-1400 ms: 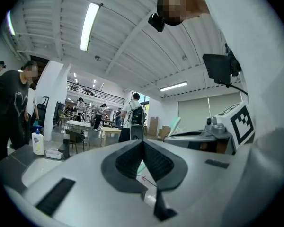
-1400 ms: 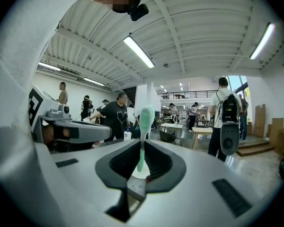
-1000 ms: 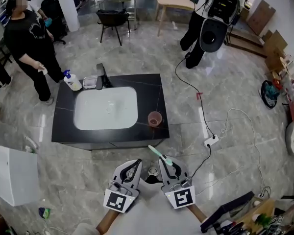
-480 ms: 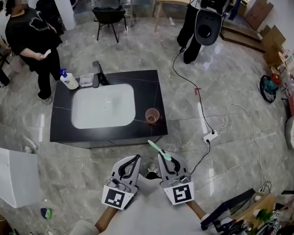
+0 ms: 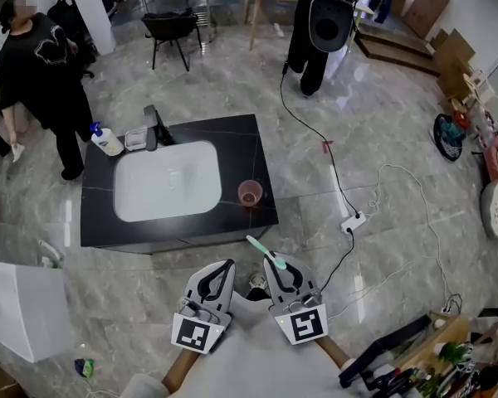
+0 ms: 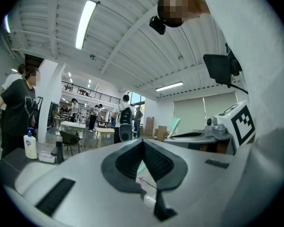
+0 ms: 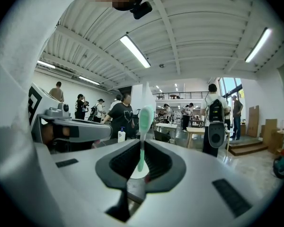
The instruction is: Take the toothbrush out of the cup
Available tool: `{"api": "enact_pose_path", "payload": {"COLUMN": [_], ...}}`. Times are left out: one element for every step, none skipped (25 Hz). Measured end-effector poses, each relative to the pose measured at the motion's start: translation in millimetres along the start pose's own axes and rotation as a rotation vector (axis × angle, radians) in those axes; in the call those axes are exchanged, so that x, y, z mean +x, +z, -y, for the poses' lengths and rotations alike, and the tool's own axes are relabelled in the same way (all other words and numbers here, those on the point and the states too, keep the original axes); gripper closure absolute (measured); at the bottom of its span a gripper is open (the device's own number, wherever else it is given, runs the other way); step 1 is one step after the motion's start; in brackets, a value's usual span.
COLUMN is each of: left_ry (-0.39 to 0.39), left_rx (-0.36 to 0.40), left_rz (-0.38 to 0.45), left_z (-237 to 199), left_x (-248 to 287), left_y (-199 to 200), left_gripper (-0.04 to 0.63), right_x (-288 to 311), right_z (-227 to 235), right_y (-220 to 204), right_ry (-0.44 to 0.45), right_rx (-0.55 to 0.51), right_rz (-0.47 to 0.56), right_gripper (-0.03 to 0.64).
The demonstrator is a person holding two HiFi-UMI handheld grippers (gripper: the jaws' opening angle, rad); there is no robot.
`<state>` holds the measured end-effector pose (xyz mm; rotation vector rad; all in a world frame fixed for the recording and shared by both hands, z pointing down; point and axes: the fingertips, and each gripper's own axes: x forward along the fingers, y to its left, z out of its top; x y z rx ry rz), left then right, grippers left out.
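Note:
A pink cup (image 5: 249,193) stands on the front right corner of the black counter (image 5: 257,152), beside the white sink (image 5: 166,181). The cup looks empty. My right gripper (image 5: 280,265) is off the counter, in front of it, and is shut on the handle of a green toothbrush (image 5: 268,253), whose head points toward the cup. In the right gripper view the toothbrush (image 7: 144,122) stands up between the pads of the right gripper (image 7: 142,145). My left gripper (image 5: 227,266) hangs beside it with its jaws together and nothing in them, as the left gripper (image 6: 142,143) also shows in its own view.
A soap bottle (image 5: 106,142), a small tray (image 5: 136,139) and a black faucet (image 5: 152,127) stand at the counter's back left. A cable and power strip (image 5: 353,220) lie on the floor to the right. A person in black (image 5: 41,65) stands at far left, another with a backpack (image 5: 324,19) beyond.
Both grippers keep their places and the toothbrush stays in the right one. The head view has drifted, so the counter sits slightly further left. The person in black has shifted left.

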<state>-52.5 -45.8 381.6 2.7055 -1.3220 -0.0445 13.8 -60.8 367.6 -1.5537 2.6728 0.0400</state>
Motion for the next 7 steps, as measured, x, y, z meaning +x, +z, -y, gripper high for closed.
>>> {"api": "enact_pose_path", "payload": {"left_ry": [-0.001,-0.002,-0.003,-0.003,-0.003,-0.004,-0.004], "left_rx": [-0.001,-0.002,-0.004,-0.006,-0.006,-0.006,-0.006], "left_rz": [0.0,0.0,-0.001,-0.002,-0.003,-0.004,-0.005], "left_z": [0.2,0.3,0.3,0.3,0.3,0.3,0.3], "left_x": [0.3,0.3,0.3,0.3,0.4,0.6,0.8], "left_y": [0.0,-0.1,-0.4,-0.8,-1.1,-1.4,-1.7], "left_gripper": [0.6,0.6,0.6,0.6,0.6,0.6,0.6], "right_x": [0.0,-0.1,-0.1,-0.2,-0.1,0.1,0.3], "right_z": [0.2,0.1,0.0,-0.2,-0.3,-0.5,-0.6], "right_y": [-0.1,-0.6,-1.1,-1.4,-1.4,-1.3,-1.2], "right_ry": [-0.002,-0.003,-0.004,-0.003,-0.002,-0.001,0.0], "right_rx": [0.0,0.001,0.001,0.0,-0.001,-0.001,-0.002], "right_rz": [-0.001,-0.003,-0.005,-0.006,-0.005,-0.003,-0.001], "right_gripper": [0.583,0.583,0.583,0.583,0.583,0.583,0.583]}}
